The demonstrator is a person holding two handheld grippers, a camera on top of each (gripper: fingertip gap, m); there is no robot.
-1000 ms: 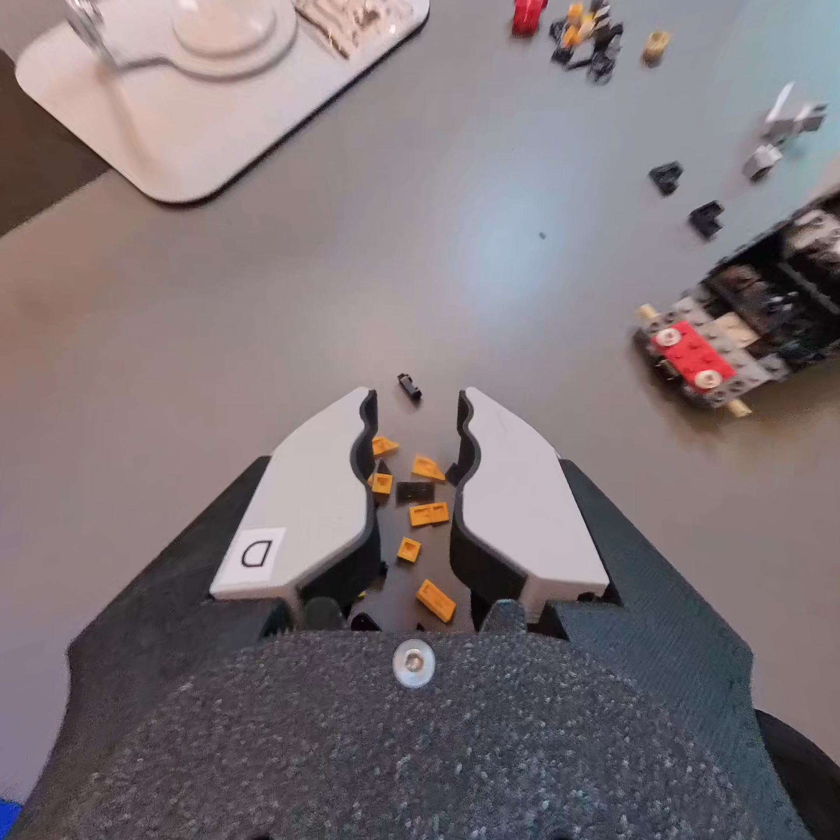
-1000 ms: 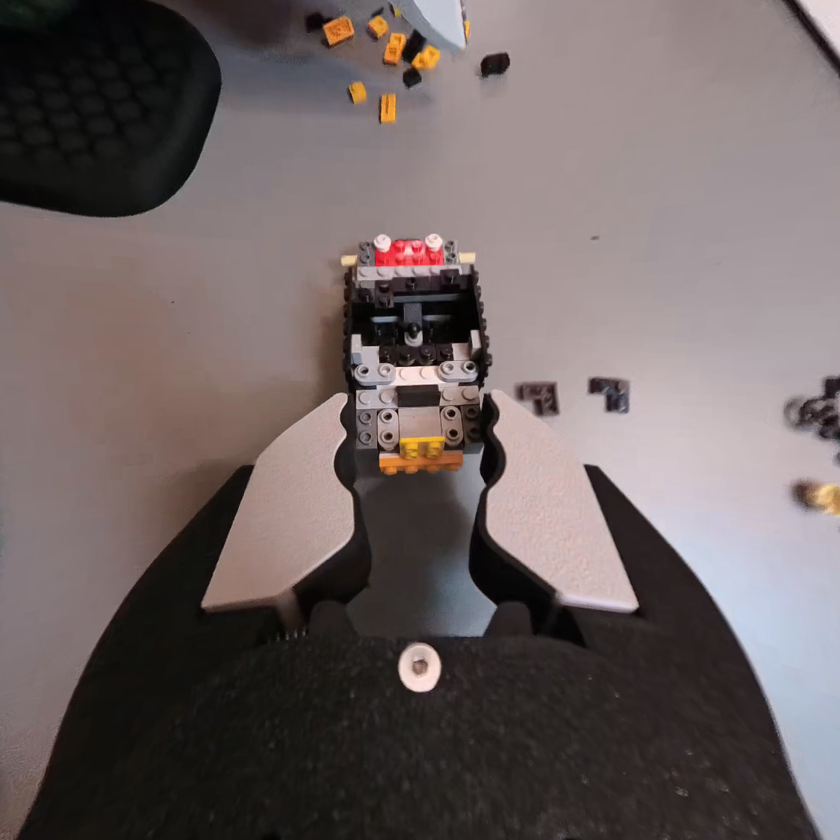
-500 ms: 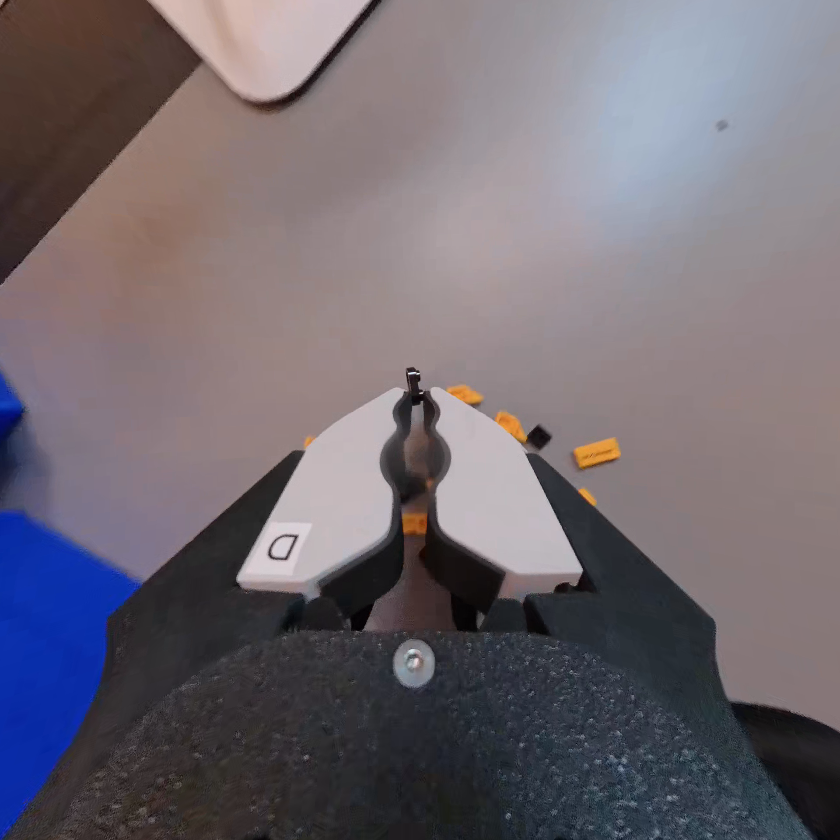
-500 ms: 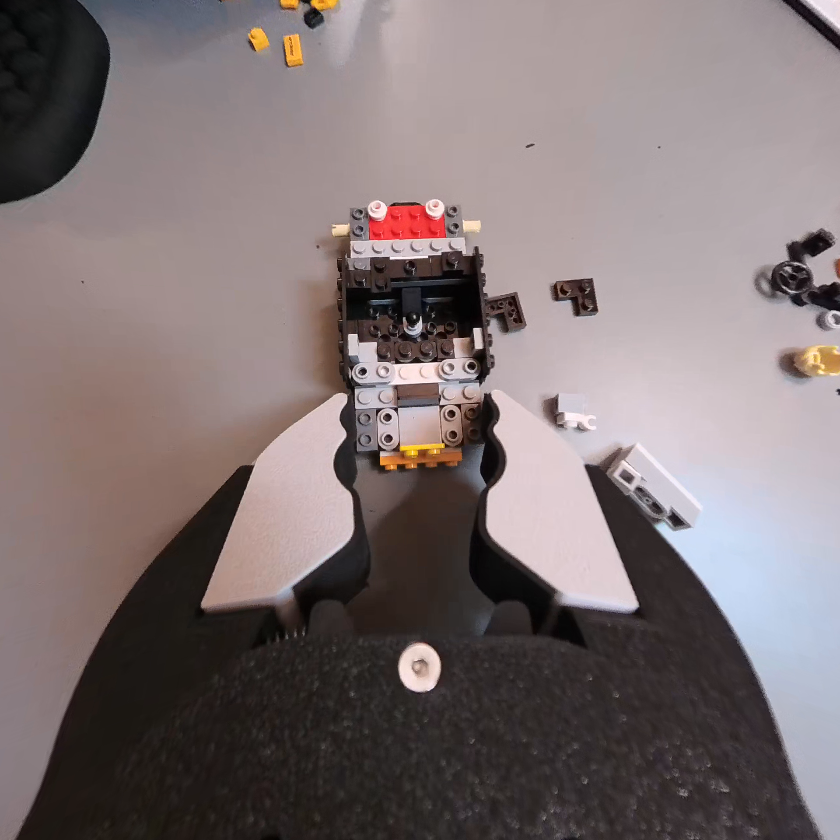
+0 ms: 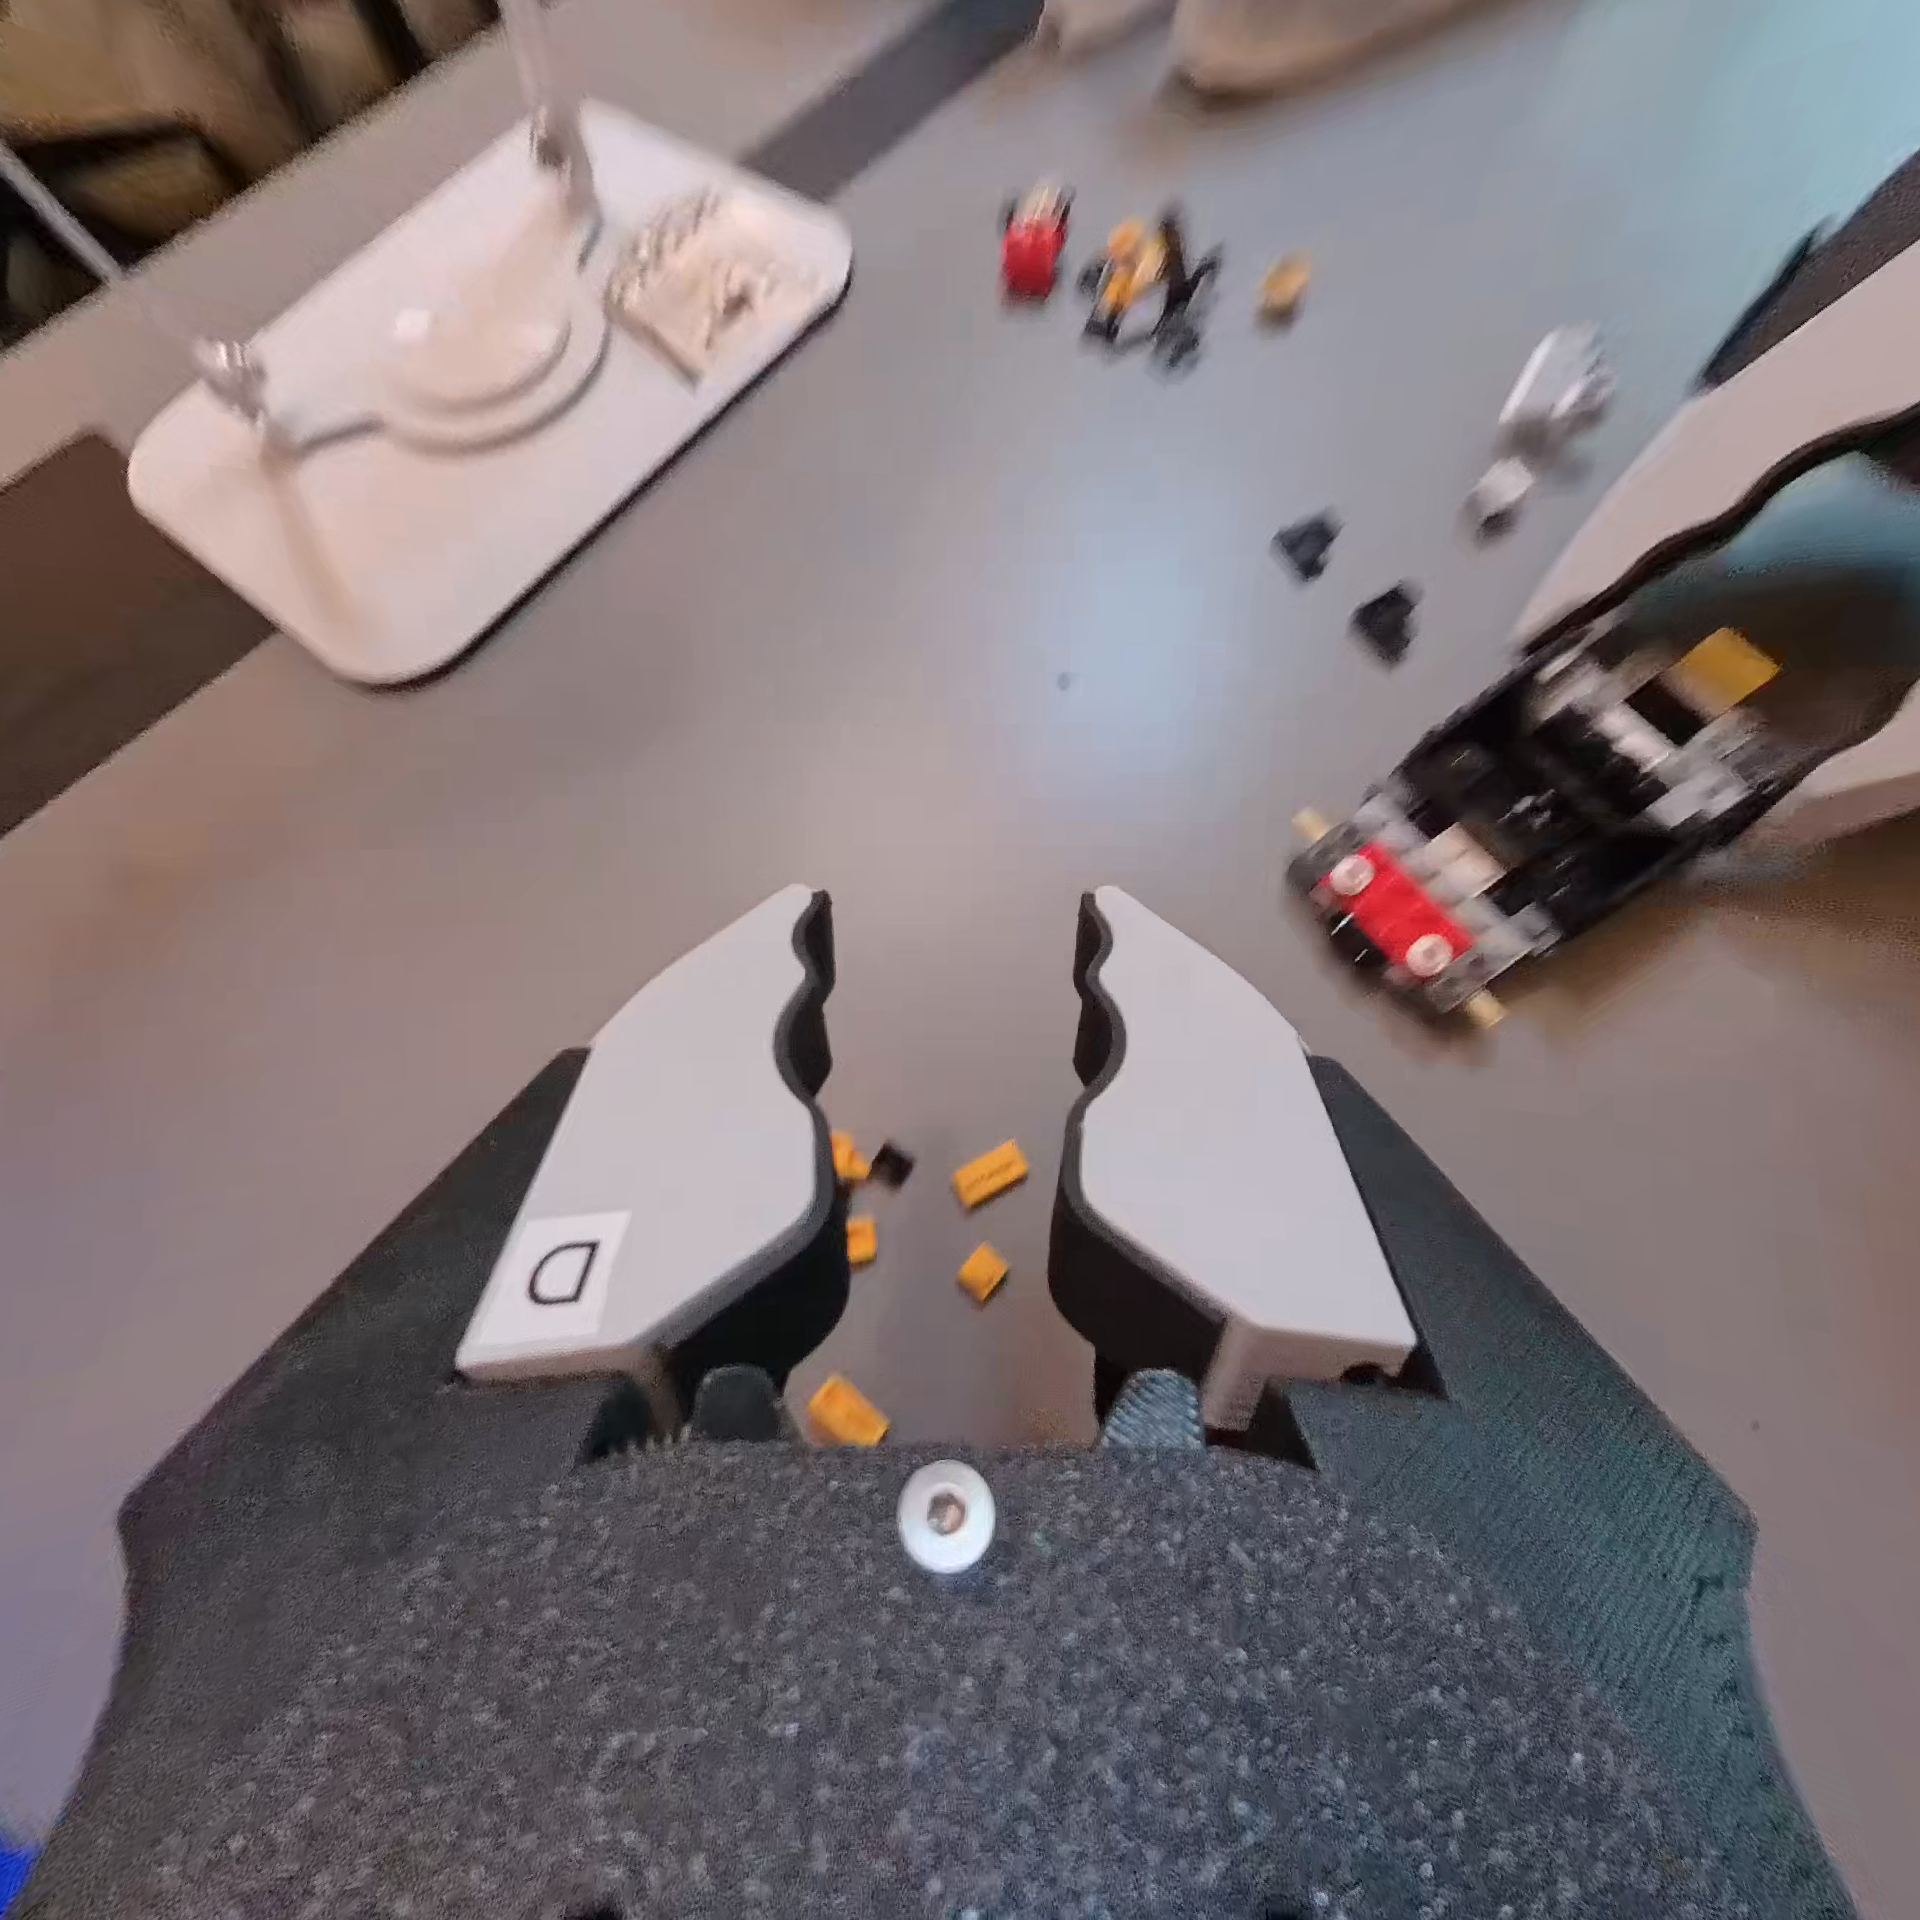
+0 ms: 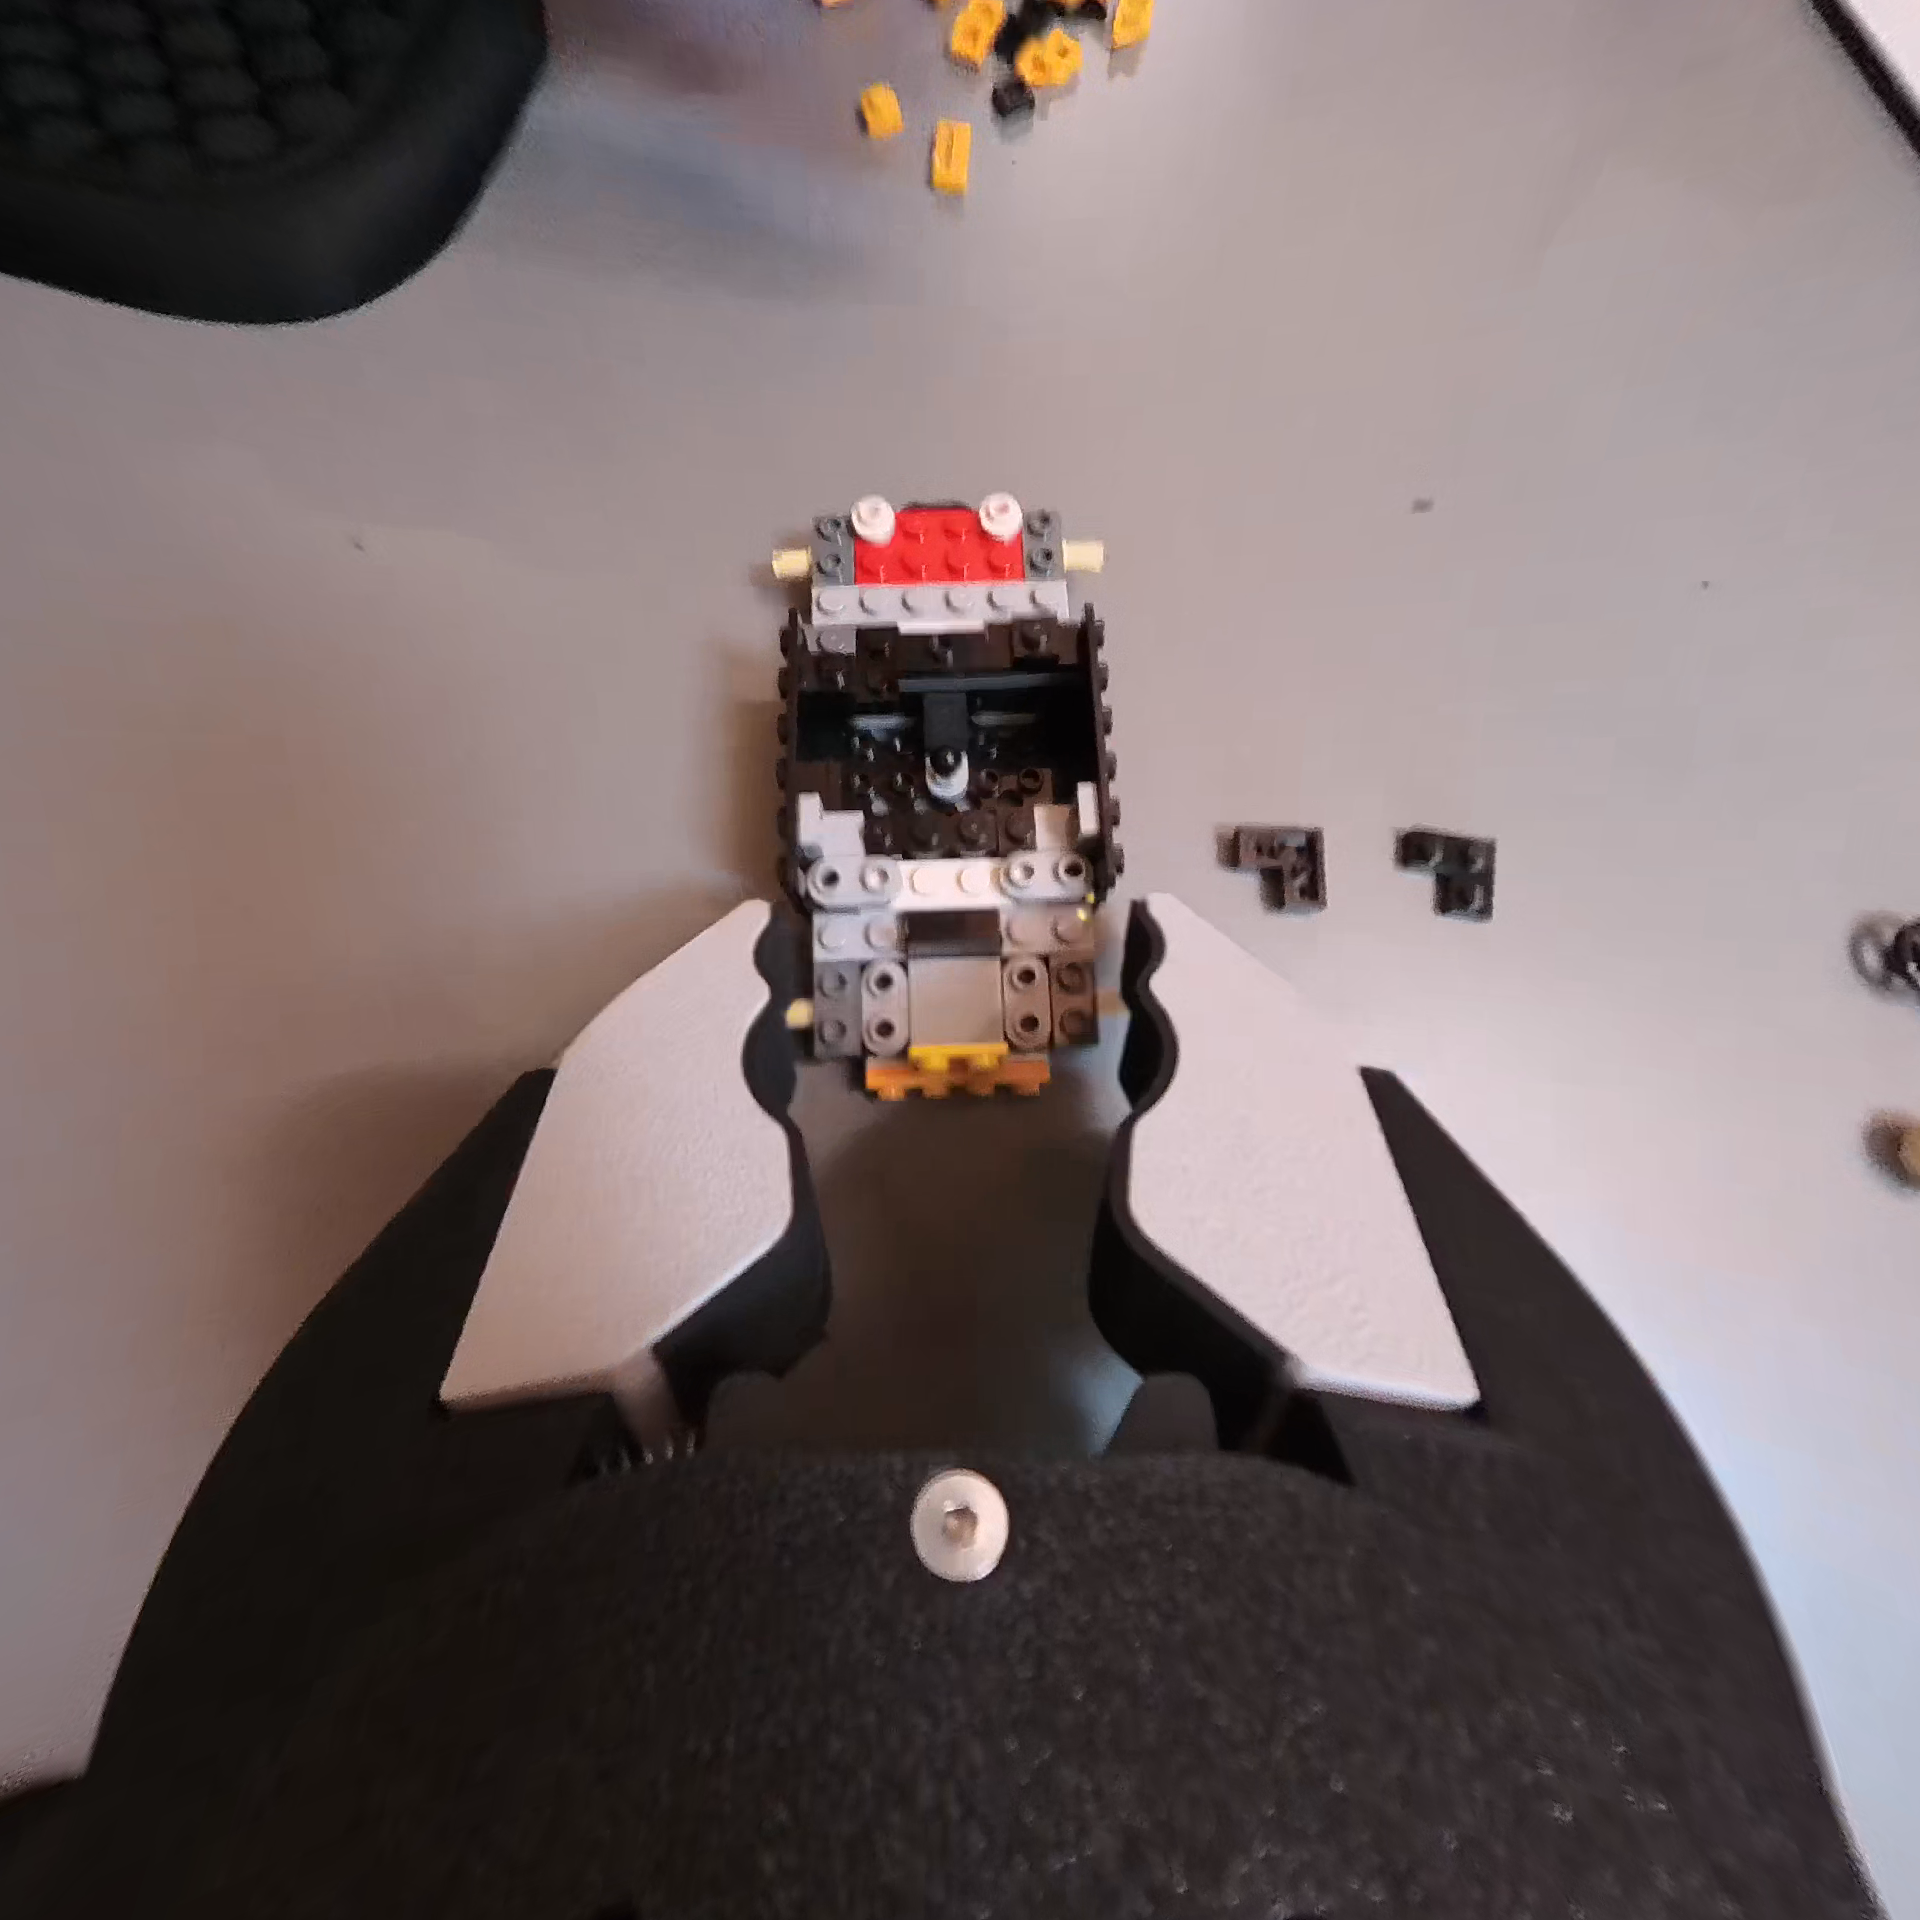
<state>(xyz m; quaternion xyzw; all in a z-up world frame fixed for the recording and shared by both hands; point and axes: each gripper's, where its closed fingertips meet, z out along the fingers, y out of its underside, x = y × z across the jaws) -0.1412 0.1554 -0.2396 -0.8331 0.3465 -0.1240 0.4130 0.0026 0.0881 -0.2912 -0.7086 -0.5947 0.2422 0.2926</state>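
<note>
Half a second ago the left hand-held gripper [image 5: 954, 920] was pinched shut on a tiny black piece. Now its jaws stand wide apart with nothing between the tips, and that black piece cannot be picked out. The view has also tipped up, so the white tray [image 5: 727, 301] and the far bricks show again. The right hand-held gripper [image 6: 948, 940] has opened a bit wider. The brick car [image 6: 945, 790] sits between its jaws. On the car's right side a gap shows between pad and car; on the left side it is too close and blurry to tell if they touch.

The left wrist view is smeared, so the small piles far off are hard to make out. Small orange bricks [image 5: 989, 1174] lie on the desk [image 5: 1039, 623] under the left gripper, some half hidden by its fingers.

The car rests on the desk. It is mostly black and grey, with a red plate at the far end, an orange strip at the near end and an open middle. Two black corner bricks [image 6: 1273, 868] lie to its right.
</note>
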